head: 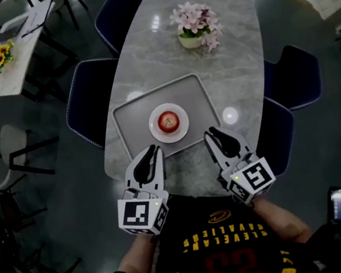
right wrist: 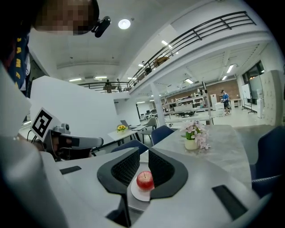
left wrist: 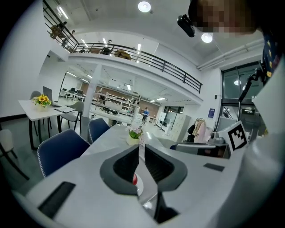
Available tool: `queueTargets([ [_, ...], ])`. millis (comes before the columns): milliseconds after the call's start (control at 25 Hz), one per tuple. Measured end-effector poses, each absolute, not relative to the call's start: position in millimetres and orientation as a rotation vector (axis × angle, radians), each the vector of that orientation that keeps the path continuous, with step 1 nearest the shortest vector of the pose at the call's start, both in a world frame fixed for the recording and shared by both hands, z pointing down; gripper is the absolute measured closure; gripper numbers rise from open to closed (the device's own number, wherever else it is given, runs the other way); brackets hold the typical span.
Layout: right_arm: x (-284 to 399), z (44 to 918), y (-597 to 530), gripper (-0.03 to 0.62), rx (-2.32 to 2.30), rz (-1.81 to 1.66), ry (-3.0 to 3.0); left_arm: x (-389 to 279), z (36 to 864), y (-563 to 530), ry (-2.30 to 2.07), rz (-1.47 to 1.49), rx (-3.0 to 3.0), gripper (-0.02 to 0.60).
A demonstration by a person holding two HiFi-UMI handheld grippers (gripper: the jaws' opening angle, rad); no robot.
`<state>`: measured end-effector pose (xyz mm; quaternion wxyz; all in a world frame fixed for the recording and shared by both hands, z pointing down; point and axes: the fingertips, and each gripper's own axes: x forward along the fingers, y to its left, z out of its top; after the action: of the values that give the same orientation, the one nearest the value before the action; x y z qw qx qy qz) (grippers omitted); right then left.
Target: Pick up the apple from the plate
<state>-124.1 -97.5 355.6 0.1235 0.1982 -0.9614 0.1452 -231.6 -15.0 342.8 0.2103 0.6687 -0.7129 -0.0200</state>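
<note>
A red apple (head: 169,122) sits on a small white plate (head: 159,134), which rests on a grey tray (head: 130,117) on the marble table. Both grippers hover at the table's near edge, just short of the tray. My left gripper (head: 152,152) points at the tray's front left, its jaws close together and holding nothing. My right gripper (head: 213,135) points at the front right, likewise shut and holding nothing. In the right gripper view the apple (right wrist: 144,180) and plate (right wrist: 139,196) show beyond the gripper (right wrist: 143,152). In the left gripper view only a red sliver of apple (left wrist: 135,179) shows beyond the gripper (left wrist: 141,148).
A pot of pink flowers (head: 195,26) stands at the table's far end. Dark blue chairs (head: 87,108) line the left side, and another chair (head: 295,76) stands on the right. A side table with yellow flowers (head: 0,56) stands far left.
</note>
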Motion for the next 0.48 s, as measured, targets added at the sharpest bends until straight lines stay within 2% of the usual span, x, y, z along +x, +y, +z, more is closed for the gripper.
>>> queueTargets([
  [480,-130.0,404.9,-124.2,0.546,0.688,0.622,-2.648,-269.3,408.7,-46.4,-1.811,0.056,1.778,0.537],
])
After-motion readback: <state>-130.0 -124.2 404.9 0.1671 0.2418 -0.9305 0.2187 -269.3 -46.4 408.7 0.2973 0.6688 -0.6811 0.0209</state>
